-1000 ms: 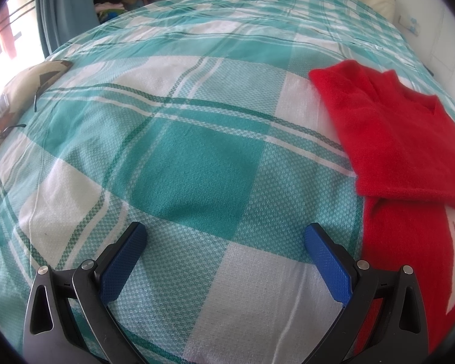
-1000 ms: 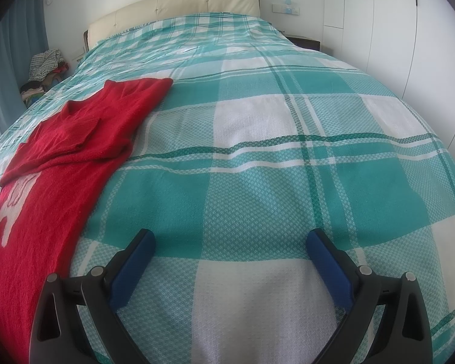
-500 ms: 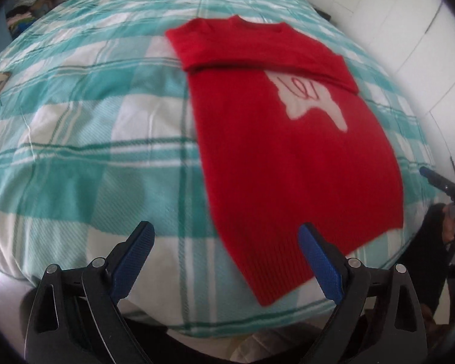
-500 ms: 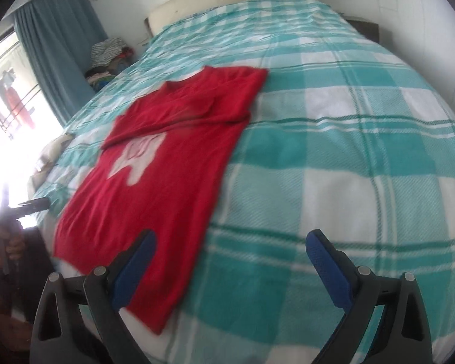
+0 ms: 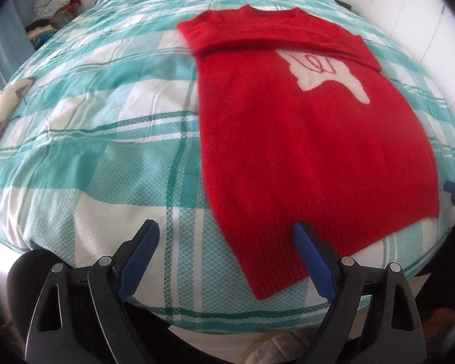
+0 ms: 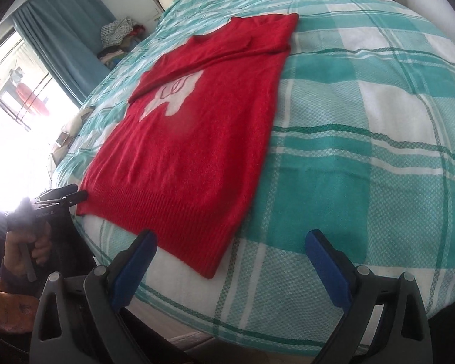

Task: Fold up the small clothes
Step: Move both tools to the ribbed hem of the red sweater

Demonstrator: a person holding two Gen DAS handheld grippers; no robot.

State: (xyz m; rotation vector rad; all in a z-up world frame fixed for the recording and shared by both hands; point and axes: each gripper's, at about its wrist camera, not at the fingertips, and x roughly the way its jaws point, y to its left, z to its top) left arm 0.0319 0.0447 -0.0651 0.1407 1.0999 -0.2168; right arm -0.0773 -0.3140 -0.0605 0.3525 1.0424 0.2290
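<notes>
A red knit sweater (image 5: 303, 127) with a white motif lies flat on the bed, both sleeves folded across the chest and its ribbed hem near the bed's foot edge. It also shows in the right wrist view (image 6: 197, 139). My left gripper (image 5: 227, 242) is open and empty, hovering just in front of the hem's left corner. My right gripper (image 6: 232, 251) is open and empty, hovering at the hem's right corner. The left gripper also shows from the side in the right wrist view (image 6: 63, 197).
The bed (image 5: 106, 127) has a teal and white checked cover. A pile of clothes (image 5: 51, 9) sits beside the bed's far left. A blue curtain (image 6: 66, 30) and a bright window are on the left. White wardrobe doors (image 5: 433, 15) stand on the right.
Both grippers have pulled back from over the bed towards its foot edge and turned toward the sweater's hem. The whole sweater is now in view. Both stay open.
</notes>
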